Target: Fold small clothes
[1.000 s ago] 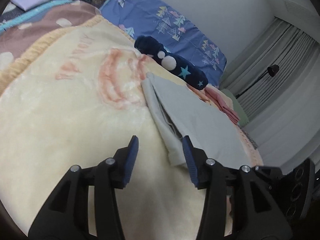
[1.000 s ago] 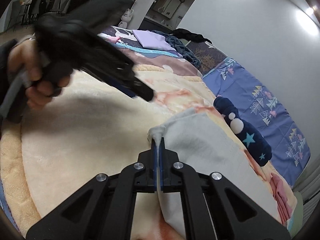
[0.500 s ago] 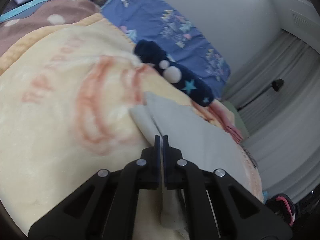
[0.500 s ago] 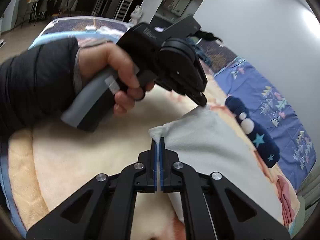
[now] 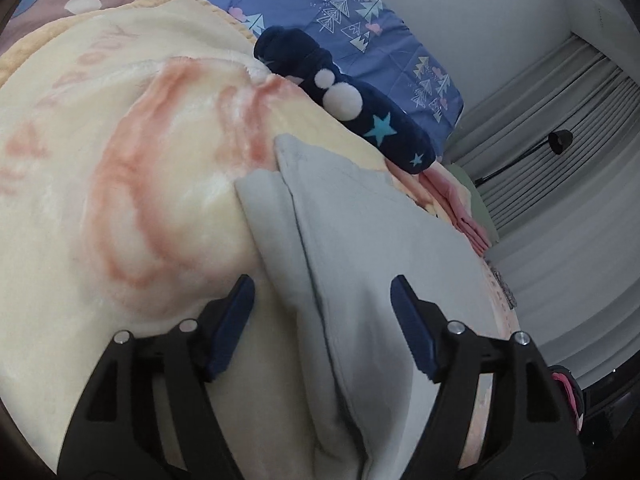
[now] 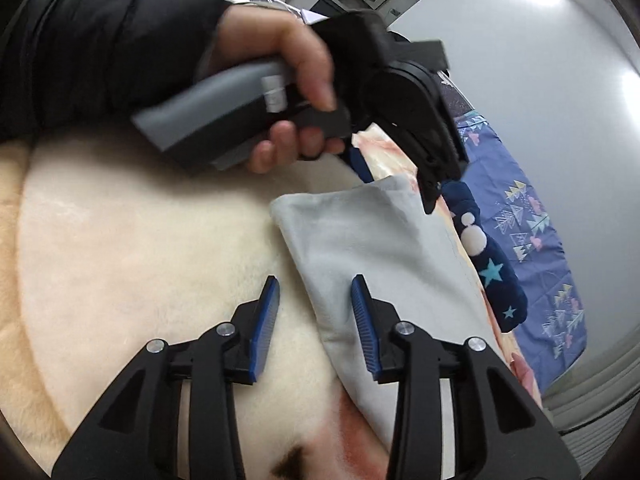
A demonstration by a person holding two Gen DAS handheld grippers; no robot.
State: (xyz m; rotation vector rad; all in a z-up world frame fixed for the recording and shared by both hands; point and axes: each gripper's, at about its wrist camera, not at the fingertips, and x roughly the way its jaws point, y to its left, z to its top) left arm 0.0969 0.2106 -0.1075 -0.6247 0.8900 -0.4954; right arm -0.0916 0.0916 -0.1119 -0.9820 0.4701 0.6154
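A light grey small garment [image 5: 360, 240] lies folded on the cream blanket [image 5: 120, 184]. My left gripper [image 5: 322, 320] is open, its jaws on either side of the garment's near folded edge, holding nothing. In the right wrist view the garment [image 6: 372, 256] lies ahead and to the right. My right gripper [image 6: 315, 320] is open with the garment's near left edge between its jaws. The left gripper [image 6: 396, 168], in a person's hand, hovers over the garment's far corner.
A navy star-patterned sock with white pompoms [image 5: 352, 108] lies beyond the garment. Pink folded cloth [image 5: 460, 208] sits to its right. A blue patterned sheet [image 5: 360, 28] and the wall are behind. Curtains [image 5: 560, 208] hang at right.
Both grippers were shut on the grey garment's edge half a second ago; both have opened and let it go, and the garment now rests flat on the blanket.
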